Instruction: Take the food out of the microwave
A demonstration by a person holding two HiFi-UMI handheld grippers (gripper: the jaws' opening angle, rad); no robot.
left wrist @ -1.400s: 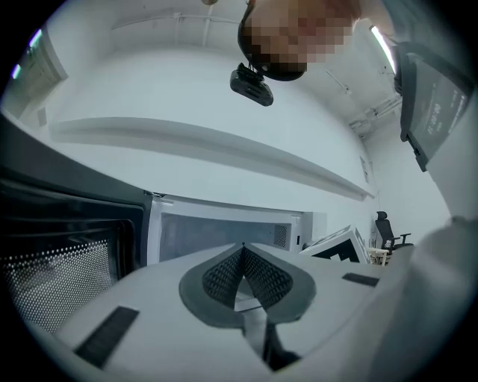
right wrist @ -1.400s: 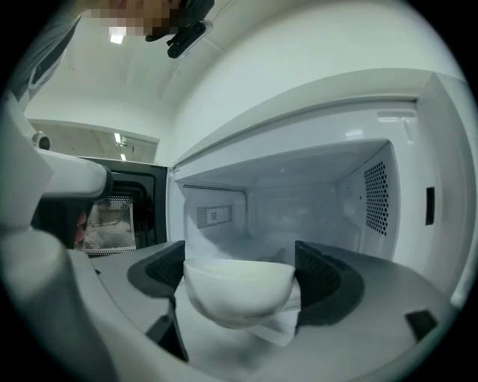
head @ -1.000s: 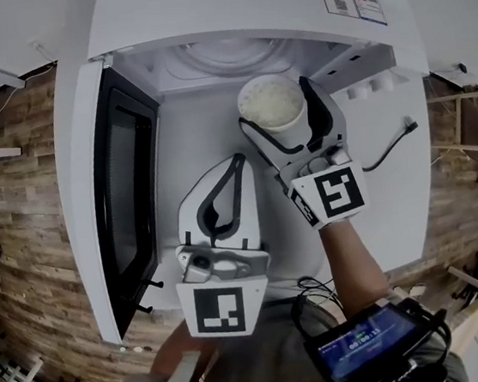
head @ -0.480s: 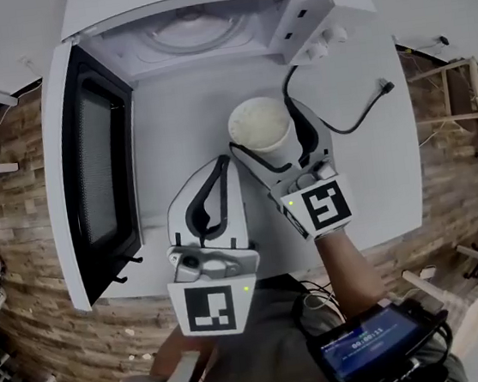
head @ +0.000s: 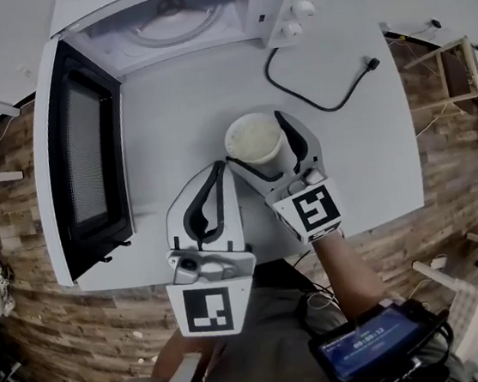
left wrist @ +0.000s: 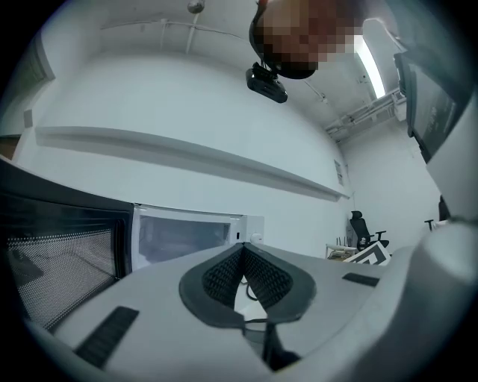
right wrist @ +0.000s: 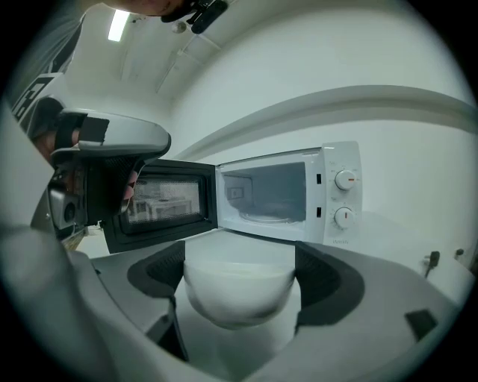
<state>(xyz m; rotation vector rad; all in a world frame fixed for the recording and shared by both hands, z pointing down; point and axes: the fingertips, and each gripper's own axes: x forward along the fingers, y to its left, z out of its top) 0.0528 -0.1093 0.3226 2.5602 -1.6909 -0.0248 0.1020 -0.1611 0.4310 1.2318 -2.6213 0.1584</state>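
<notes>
A white bowl [head: 251, 138] of pale food sits between the jaws of my right gripper [head: 256, 140], which is shut on its sides. The bowl is out over the white table [head: 168, 108], in front of the microwave [head: 191, 14]. In the right gripper view the bowl [right wrist: 237, 287] fills the space between the dark pads [right wrist: 325, 280], with the empty microwave cavity [right wrist: 269, 194] behind it. My left gripper [head: 218, 169] hovers just left of the bowl, shut, with nothing in it. In the left gripper view its pads [left wrist: 224, 272] meet.
The microwave door [head: 79, 153] stands swung open at the left, reaching toward the table's front edge. A black power cable [head: 318, 98] with its plug [head: 370, 63] lies loose on the table right of the bowl. A wood floor surrounds the table.
My right gripper has carried the bowl from the microwave's mouth back toward me over the table. The left gripper stayed shut beside it.
</notes>
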